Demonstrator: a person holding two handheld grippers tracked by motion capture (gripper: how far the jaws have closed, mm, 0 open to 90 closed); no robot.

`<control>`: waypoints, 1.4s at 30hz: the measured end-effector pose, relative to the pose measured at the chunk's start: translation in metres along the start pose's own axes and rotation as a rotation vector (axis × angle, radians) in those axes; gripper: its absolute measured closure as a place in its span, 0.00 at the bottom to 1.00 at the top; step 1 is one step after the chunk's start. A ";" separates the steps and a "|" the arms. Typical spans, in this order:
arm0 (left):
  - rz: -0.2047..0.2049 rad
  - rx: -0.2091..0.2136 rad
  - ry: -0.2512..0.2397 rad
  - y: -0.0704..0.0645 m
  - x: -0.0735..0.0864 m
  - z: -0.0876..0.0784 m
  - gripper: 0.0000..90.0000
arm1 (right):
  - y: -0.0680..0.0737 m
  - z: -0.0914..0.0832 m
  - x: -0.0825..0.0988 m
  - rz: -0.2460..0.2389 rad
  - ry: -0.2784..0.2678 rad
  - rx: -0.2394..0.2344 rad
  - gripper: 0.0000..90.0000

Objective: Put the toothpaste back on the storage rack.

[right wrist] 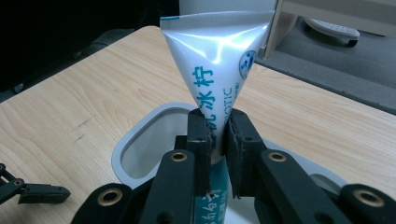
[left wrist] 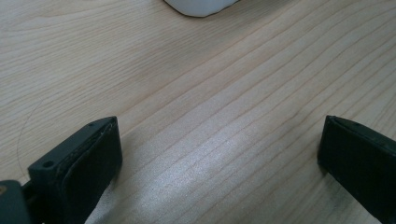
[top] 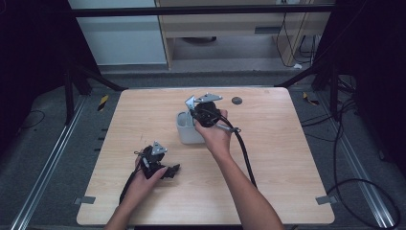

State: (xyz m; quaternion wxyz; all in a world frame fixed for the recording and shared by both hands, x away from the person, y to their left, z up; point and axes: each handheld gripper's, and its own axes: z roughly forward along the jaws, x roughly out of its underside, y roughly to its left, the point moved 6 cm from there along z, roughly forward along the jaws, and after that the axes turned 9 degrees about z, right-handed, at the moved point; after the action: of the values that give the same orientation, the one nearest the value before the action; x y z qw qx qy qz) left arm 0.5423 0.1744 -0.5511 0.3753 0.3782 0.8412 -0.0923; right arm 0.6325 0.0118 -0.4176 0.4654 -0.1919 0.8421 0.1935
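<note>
High view: dark disc point(top: 237, 100) lies beyond white cup point(top: 185, 130).

- Tube point(right wrist: 215, 79): lower part drops behind the right gripper point(right wrist: 217, 135) and off the bottom edge; print partly covered by the jaws.
- Holder point(right wrist: 140, 140): near rim hidden by the gripper body in the right gripper view; cut by the top edge in the left gripper view.
- Holder's inside: screened by hand and gripper in the high view.
- Dark round thing point(top: 236, 100) near the table's point(top: 277, 158) far edge: too small to identify.
</note>
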 end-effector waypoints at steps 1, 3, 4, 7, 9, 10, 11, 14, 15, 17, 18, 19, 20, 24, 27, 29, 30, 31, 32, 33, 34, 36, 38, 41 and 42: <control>0.000 0.000 0.000 0.000 0.000 0.000 0.00 | 0.000 0.000 0.000 0.000 0.002 0.000 0.90; 0.000 0.000 0.000 0.000 0.000 0.000 0.00 | 0.000 0.001 0.001 -0.002 0.006 0.001 0.90; 0.000 0.000 0.000 0.000 0.000 0.000 0.00 | 0.000 0.002 0.002 -0.001 0.009 0.001 0.90; -0.001 0.000 0.000 0.000 0.000 0.000 0.00 | 0.000 0.003 0.003 0.000 0.013 0.001 0.90; 0.000 0.000 0.000 0.000 0.000 0.000 0.00 | 0.000 0.003 0.002 -0.002 0.014 0.003 0.90; -0.001 0.000 -0.001 0.000 0.000 0.000 0.00 | 0.000 0.003 0.002 -0.002 0.015 0.003 0.90; 0.000 0.000 0.000 0.000 0.000 0.000 0.00 | 0.000 0.003 0.003 0.000 0.015 0.003 0.89; 0.000 0.000 0.000 0.000 0.000 0.000 0.00 | 0.000 0.003 0.002 0.002 0.016 0.001 0.89; 0.000 0.000 0.000 0.000 0.000 0.000 0.00 | 0.000 0.003 0.002 0.002 0.016 0.000 0.89; 0.000 0.000 0.000 0.000 0.000 0.000 0.00 | 0.001 0.003 0.002 0.000 0.017 -0.001 0.89; 0.000 0.000 0.000 0.000 0.000 0.000 0.00 | 0.001 0.003 0.002 0.000 0.017 -0.001 0.89; 0.000 0.000 0.000 0.000 0.000 0.000 0.00 | 0.001 0.004 0.002 -0.003 0.017 -0.001 0.89; 0.000 0.000 0.000 0.000 0.000 0.000 0.00 | 0.001 0.004 0.002 -0.005 0.017 -0.001 0.89; -0.001 0.000 -0.001 0.000 0.000 0.000 0.00 | 0.001 0.005 0.001 -0.005 0.025 0.000 0.89; 0.000 0.000 0.000 0.000 0.000 0.000 0.00 | 0.001 0.006 0.001 -0.002 0.026 0.002 0.89; 0.000 0.000 0.000 0.000 0.000 0.000 0.00 | 0.001 0.007 0.000 0.006 0.026 0.001 0.89; 0.000 0.000 0.000 0.000 0.000 0.000 0.00 | 0.001 0.008 0.000 0.004 0.025 0.002 0.89; 0.000 0.000 0.000 0.000 0.000 0.000 0.00 | 0.001 0.008 0.000 0.004 0.025 0.002 0.89; 0.001 -0.001 0.000 0.000 0.000 0.000 0.00 | 0.001 0.009 0.000 0.006 0.028 0.002 0.88; 0.001 0.000 -0.001 0.000 0.000 0.000 0.00 | 0.001 0.009 0.000 0.006 0.027 0.003 0.88; 0.003 0.000 -0.001 0.000 0.000 0.000 0.00 | 0.001 0.010 -0.001 0.006 0.028 0.003 0.88; 0.003 0.000 0.000 0.000 0.000 0.000 0.00 | 0.001 0.011 -0.001 0.004 0.030 0.003 0.88; 0.003 0.000 -0.001 0.000 0.000 0.000 0.00 | 0.002 0.012 -0.001 0.002 0.029 0.004 0.88; 0.003 0.001 0.000 0.000 0.000 0.000 0.00 | 0.002 0.013 -0.001 0.007 0.029 0.004 0.88; 0.003 0.001 -0.001 0.000 0.000 0.000 0.00 | 0.002 0.013 -0.001 0.008 0.030 0.004 0.88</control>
State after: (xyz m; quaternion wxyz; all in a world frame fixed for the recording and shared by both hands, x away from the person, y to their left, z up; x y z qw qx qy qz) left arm 0.5426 0.1744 -0.5510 0.3756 0.3798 0.8404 -0.0921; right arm 0.6415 0.0202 -0.4225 0.4524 -0.1906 0.8501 0.1908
